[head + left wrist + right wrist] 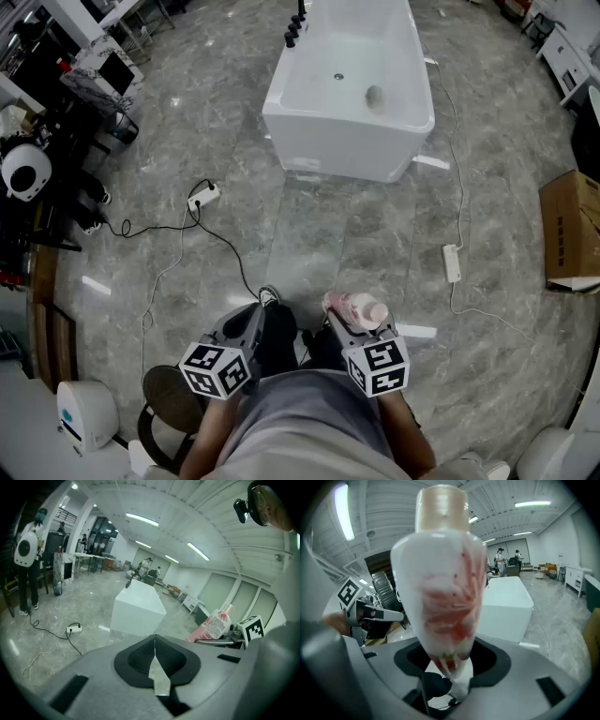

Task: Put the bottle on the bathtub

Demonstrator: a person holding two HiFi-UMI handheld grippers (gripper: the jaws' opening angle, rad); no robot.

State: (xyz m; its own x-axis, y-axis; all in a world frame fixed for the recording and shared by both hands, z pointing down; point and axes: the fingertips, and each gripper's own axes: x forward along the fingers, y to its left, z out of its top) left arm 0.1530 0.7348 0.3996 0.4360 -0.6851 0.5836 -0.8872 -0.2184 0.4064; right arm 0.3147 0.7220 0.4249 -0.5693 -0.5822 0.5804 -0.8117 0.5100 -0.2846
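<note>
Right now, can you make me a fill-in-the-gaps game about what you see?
1. The right gripper is shut on the bottle; the left gripper holds ____.
2. The bathtub is coloured ____.
3. In the head view, the box sits to the ____ of the bathtub.

Missing words: nothing, white, right.

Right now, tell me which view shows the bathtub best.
Head view: it looks down into the bathtub, drain visible. Left gripper view shows only its outside; in the right gripper view the bottle hides part.
</note>
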